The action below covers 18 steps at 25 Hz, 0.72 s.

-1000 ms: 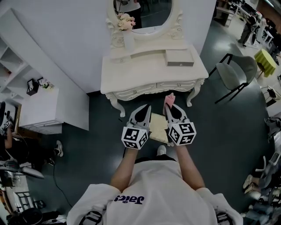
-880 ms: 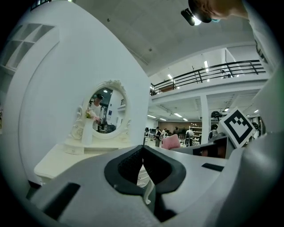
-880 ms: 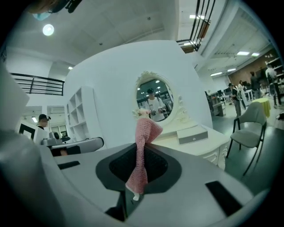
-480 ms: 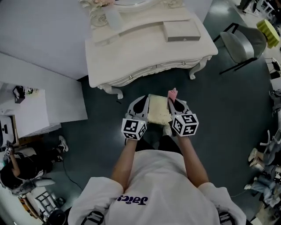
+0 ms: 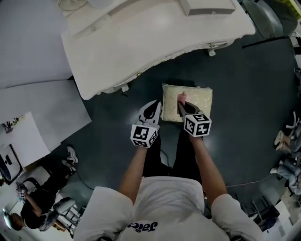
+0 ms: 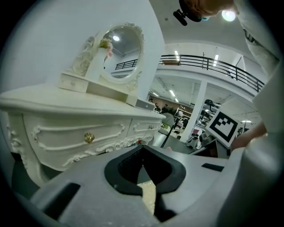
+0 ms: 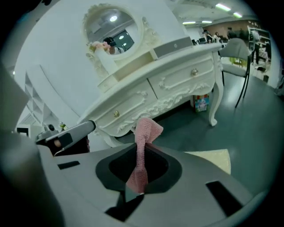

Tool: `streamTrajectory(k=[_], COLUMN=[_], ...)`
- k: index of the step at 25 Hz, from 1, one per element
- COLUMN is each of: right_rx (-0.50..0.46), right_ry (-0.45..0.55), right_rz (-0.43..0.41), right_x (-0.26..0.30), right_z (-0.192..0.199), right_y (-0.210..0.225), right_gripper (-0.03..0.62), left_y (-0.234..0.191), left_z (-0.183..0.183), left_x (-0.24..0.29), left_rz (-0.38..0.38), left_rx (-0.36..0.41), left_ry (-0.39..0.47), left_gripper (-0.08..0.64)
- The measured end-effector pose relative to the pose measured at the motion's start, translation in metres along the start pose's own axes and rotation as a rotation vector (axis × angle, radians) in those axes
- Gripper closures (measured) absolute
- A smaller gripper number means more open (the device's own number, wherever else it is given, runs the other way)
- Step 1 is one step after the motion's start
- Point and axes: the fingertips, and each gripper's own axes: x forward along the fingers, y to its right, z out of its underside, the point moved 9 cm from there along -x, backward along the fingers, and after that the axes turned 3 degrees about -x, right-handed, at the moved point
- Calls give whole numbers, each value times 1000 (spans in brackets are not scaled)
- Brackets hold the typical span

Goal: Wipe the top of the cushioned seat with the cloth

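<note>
The cushioned seat (image 5: 197, 98) is a cream square pad on the dark floor in front of the dressing table. My right gripper (image 5: 180, 103) hangs over the seat's left half, shut on a pink knitted cloth (image 5: 181, 97) that sticks up past its tips. In the right gripper view the cloth (image 7: 142, 148) stands between the jaws, with the seat (image 7: 215, 158) below right. My left gripper (image 5: 154, 106) is shut and empty, just left of the seat's edge. A sliver of seat (image 6: 148, 197) shows under the left gripper (image 6: 142, 149).
An ornate white dressing table (image 5: 141, 42) with drawers (image 7: 177, 82) and an oval mirror (image 6: 120, 46) stands just beyond the seat. A grey box (image 5: 207, 5) lies on its top. A grey chair (image 7: 237, 48) stands far right, white shelving (image 5: 28, 117) to the left.
Both grippers have tilted downward and come lower over the seat. The seat now lies under the right gripper's tips. The cloth stays held.
</note>
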Motion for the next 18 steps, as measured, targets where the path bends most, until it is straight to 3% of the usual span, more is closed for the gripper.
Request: streamTrajectory(k=[7,14,18], right_rx=[64,76,98], right_ry=[-144,-182,-236], right_rz=[19,-21,-2], right_x=[117,203,235], right_z=[55,80,90], right_y=[32,51,58], right_gripper=[571,571,571], left_y=[-58,-90,-97], left_z=[79,122,138], left_x=[34,48,50], left_rz=[-18,-34,-53], left_rx=[-61,-96,-110], left_ry=[-73,-88,-94], left_gripper=[546,546,546])
